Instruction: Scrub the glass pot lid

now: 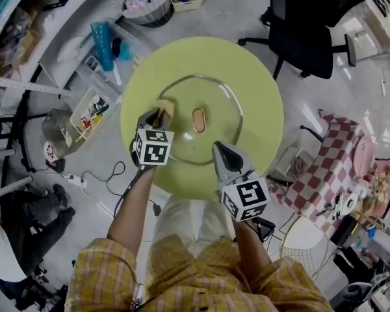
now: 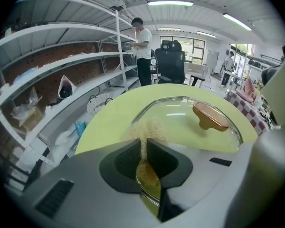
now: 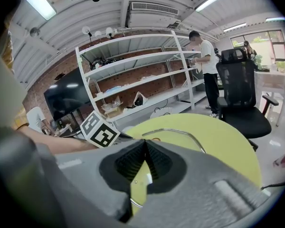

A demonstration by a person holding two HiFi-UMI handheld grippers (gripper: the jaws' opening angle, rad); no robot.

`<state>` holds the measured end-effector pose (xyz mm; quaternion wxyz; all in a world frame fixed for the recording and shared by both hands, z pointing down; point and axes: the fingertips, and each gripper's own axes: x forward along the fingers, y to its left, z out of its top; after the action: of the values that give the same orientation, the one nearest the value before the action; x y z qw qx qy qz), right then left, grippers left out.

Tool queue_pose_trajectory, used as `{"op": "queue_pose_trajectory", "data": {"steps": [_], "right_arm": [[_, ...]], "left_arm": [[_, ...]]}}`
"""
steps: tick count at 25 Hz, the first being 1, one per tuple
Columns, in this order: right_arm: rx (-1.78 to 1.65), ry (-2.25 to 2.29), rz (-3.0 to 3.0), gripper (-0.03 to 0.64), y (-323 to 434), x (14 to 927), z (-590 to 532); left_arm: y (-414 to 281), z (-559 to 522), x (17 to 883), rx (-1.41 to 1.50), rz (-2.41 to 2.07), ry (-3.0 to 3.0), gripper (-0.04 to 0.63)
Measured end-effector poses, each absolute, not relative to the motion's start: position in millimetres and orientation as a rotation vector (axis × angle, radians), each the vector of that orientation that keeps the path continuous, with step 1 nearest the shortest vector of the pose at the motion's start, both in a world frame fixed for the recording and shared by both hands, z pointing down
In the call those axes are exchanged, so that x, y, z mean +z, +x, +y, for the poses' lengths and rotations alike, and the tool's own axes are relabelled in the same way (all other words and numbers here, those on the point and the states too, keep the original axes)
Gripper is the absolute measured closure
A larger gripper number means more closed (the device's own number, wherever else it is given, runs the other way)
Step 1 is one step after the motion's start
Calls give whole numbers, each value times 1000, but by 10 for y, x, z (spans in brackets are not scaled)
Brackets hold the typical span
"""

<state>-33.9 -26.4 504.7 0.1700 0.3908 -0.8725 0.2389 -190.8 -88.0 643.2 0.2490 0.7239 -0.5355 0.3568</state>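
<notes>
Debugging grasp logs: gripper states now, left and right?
Left gripper: shut on the sponge.
Right gripper: shut, tips at the glass lid edge.

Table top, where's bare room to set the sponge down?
The table is bare in the strip between the lid and its far edge, and between the lid and its right edge. The near side is crowded by the left gripper, holding the sponge, and the right gripper.
</notes>
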Motion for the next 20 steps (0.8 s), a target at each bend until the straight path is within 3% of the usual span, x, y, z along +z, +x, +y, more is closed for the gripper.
{"op": "queue_pose_trajectory", "data": {"steps": [20], "right_arm": [[682, 1107, -2478, 618, -312, 4969, -475]], "left_arm": [[-1819, -1371, 6457, 972, -1449, 1947, 558]]}}
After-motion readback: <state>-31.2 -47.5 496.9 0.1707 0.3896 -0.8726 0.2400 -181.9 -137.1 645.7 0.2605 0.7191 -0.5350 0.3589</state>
